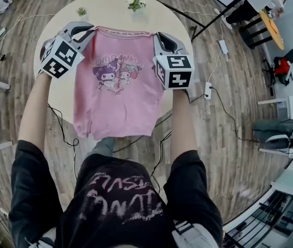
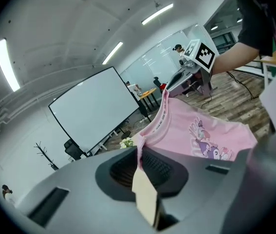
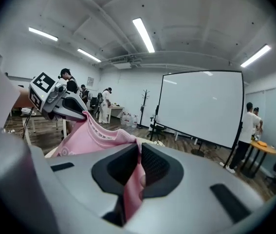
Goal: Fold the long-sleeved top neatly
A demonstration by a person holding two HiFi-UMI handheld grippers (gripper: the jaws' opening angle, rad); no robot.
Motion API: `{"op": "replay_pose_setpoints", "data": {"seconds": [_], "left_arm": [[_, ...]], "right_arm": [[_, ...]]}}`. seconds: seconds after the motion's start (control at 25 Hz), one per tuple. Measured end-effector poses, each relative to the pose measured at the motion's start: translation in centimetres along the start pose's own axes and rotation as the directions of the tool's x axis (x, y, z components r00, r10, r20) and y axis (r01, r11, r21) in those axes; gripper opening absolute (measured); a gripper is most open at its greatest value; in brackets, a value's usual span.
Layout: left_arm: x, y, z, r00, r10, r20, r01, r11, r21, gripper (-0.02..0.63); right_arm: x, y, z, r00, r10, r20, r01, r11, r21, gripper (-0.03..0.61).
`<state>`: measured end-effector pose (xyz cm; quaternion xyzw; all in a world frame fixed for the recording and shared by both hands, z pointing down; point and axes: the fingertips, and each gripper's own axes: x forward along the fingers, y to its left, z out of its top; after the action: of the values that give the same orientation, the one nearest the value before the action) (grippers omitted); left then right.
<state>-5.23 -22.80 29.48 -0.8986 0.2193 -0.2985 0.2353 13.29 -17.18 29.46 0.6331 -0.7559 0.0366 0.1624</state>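
The pink top [image 1: 118, 92] spans both grippers in the head view, print upward, over the round table [image 1: 110, 14]. Its hem reaches past the table's near edge. The left gripper [image 1: 87, 35] pinches one shoulder corner and the right gripper [image 1: 159, 37] the other. In the left gripper view, the jaws are clamped on pink fabric, and the neckline runs taut toward the right gripper. In the right gripper view, the jaws are closed on a pink fold.

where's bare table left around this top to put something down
Bare table shows in the far strip between the pink top's neckline and the two plants, and in a crescent left of the top, below the left gripper. The right edge is crowded by the right gripper and arm.
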Motion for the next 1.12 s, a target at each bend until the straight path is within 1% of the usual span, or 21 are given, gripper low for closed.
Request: {"op": "replay_pose_setpoints", "data": {"seconds": [0.16, 0.32, 0.44, 0.52, 0.6, 0.72, 0.88, 1.04, 1.12], "left_arm": [[5.5, 2.0, -4.4, 0.998, -0.060, -0.024, 0.059, 0.997, -0.059, 0.038], [10.3, 4.0, -8.6, 0.996, -0.082, -0.031, 0.078, 0.990, -0.117, 0.038], [13.5, 5.5, -10.8, 0.996, -0.081, -0.049, 0.074, 0.989, -0.126, 0.038], [15.5, 5.6, -12.2, 0.994, -0.090, -0.068, 0.081, 0.989, -0.125, 0.038], [17.0, 5.1, -14.0, 0.991, -0.107, -0.082, 0.094, 0.985, -0.146, 0.038], [18.7, 4.3, -16.4, 0.987, -0.133, -0.091, 0.112, 0.973, -0.200, 0.040], [20.3, 4.1, -19.0, 0.985, -0.138, -0.108, 0.110, 0.966, -0.234, 0.048], [21.0, 3.8, -19.8, 0.984, -0.143, -0.109, 0.111, 0.960, -0.257, 0.066], [21.0, 3.9, -20.0, 0.985, -0.129, -0.112, 0.096, 0.961, -0.260, 0.075]], "right_arm": [[6.7, -1.2, -2.2, 0.998, 0.009, -0.060, -0.005, 0.998, 0.056, 0.028], [12.6, -2.1, -4.5, 0.994, 0.008, -0.111, 0.002, 0.995, 0.095, 0.028], [16.1, -2.8, -5.7, 0.991, 0.006, -0.136, 0.009, 0.994, 0.112, 0.028], [17.8, -3.2, -6.8, 0.989, 0.002, -0.151, 0.016, 0.993, 0.118, 0.028], [19.2, -3.2, -8.3, 0.984, 0.000, -0.176, 0.022, 0.992, 0.124, 0.029], [20.6, -3.1, -10.6, 0.977, 0.007, -0.212, 0.022, 0.991, 0.132, 0.038], [21.9, -2.7, -12.6, 0.972, 0.018, -0.233, 0.016, 0.989, 0.145, 0.074], [22.1, -2.8, -13.6, 0.971, 0.010, -0.238, 0.030, 0.987, 0.161, 0.075], [21.9, -2.7, -13.9, 0.970, 0.009, -0.243, 0.031, 0.986, 0.163, 0.075]]}}
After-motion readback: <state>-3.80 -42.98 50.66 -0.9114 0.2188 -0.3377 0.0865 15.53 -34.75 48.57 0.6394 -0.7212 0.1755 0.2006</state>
